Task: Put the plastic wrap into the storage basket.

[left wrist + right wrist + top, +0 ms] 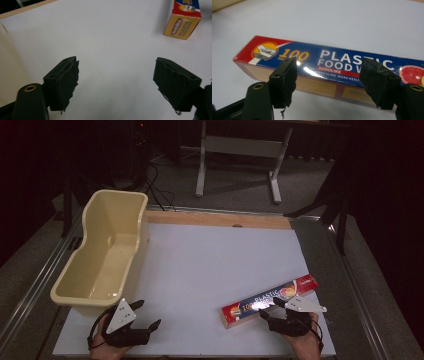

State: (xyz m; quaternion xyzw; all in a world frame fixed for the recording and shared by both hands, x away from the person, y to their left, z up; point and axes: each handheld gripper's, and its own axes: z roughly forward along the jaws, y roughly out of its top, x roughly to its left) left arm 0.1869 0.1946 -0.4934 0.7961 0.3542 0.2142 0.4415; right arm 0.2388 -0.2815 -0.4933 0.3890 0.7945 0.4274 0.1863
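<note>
Standing just ahead and to the outer side of the left tool (142, 314), a cream plastic tub (102, 255) with tall rounded walls sits at the left edge of the white desk (210, 265); its inside looks bare and glossy. In the left gripper view the tub's pale wall (7, 72) runs along the left margin, close to that tool's near jaw.

Open white surface stretches ahead of the left tool (116, 75), whose jaws stand wide apart with nothing between them. A wooden strip (220, 219) borders the desk's far edge, well ahead of both tools, and metal rails flank the desk on either side.

Right in front of the right tool (272, 309) lies a long red and blue cardboard box of plastic food wrap (270, 299), flat on the desk and slanting away to the far right. In the right gripper view the box (342, 66) crosses just beyond the tips of that tool (328, 82); its jaws are spread wide and clamp nothing. The box's yellow end (182, 25) shows far across from the left tool.

Beyond the desk, a white metal stand (240, 150) rests on the grey floor.
</note>
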